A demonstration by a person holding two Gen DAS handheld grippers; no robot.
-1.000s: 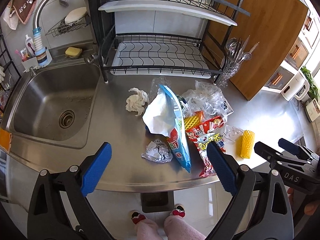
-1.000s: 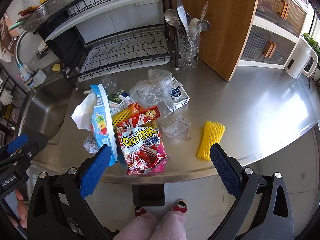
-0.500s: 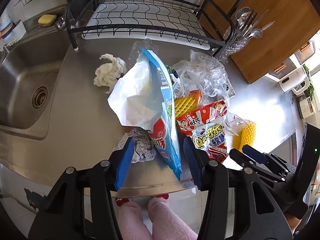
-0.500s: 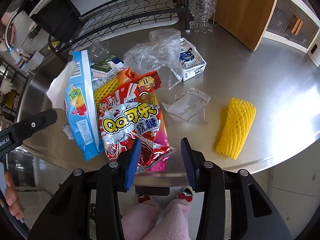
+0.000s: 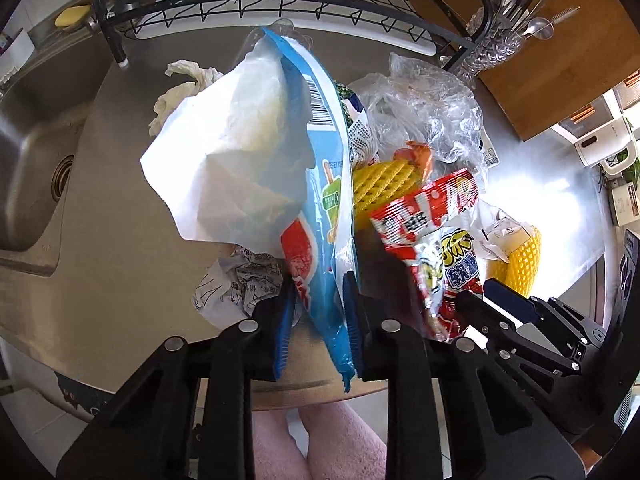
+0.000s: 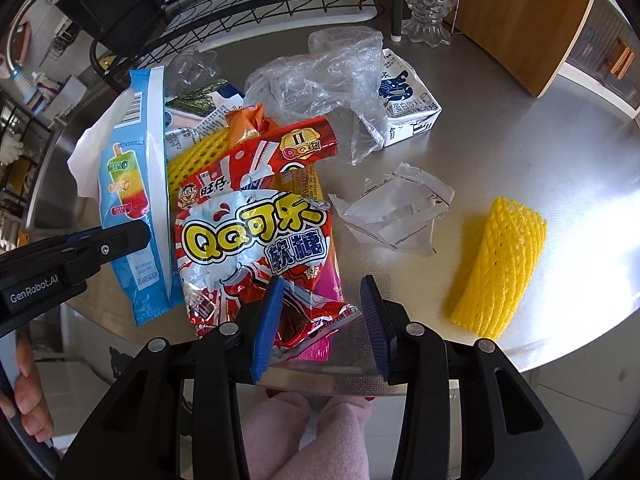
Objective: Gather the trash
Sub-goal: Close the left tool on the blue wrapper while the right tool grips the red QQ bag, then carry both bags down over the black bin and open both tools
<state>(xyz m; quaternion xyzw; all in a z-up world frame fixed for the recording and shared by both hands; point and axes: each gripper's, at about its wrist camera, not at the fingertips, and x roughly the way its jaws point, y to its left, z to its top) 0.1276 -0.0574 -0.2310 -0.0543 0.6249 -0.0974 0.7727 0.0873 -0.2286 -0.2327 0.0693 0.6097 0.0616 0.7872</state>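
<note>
Right, left gripper [image 5: 318, 320] is narrowed around the near end of the blue ice-pop wrapper [image 5: 320, 184]; pads look close to the film but can't tell if they're actually pinching it. The wrapper stands up on edge between the pads, white inner side flared toward the sink [image 5: 36, 168], probably because the near tail is being squeezed and lifted off the bench [image 6: 540, 128]. Right gripper [image 6: 320, 320] is partly open, pads straddling the near corner of the red candy bag [image 6: 256, 248] at the front edge of the bench; the left pad sits over the bag's crinkled edge, the right pad is clear of it, so not gripping yet, I'd say. Both grippers come in from the front edge since the wrapper tails overhang or end there, the easiest thin edges to catch. Outward from there: crumpled paper ball [image 5: 236, 288] just left of the blue wrapper, white tissue wad [image 5: 180, 92] behind it toward the sink, clear plastic bag [image 6: 320, 76] and milk carton [image 6: 408, 104] toward the back by the dish rack [image 6: 256, 4], torn clear film [image 6: 396, 216] mid-bench, yellow foam net [image 6: 500, 268] alone toward the right front edge. The trash is all on the bench; no bin in view.
</note>
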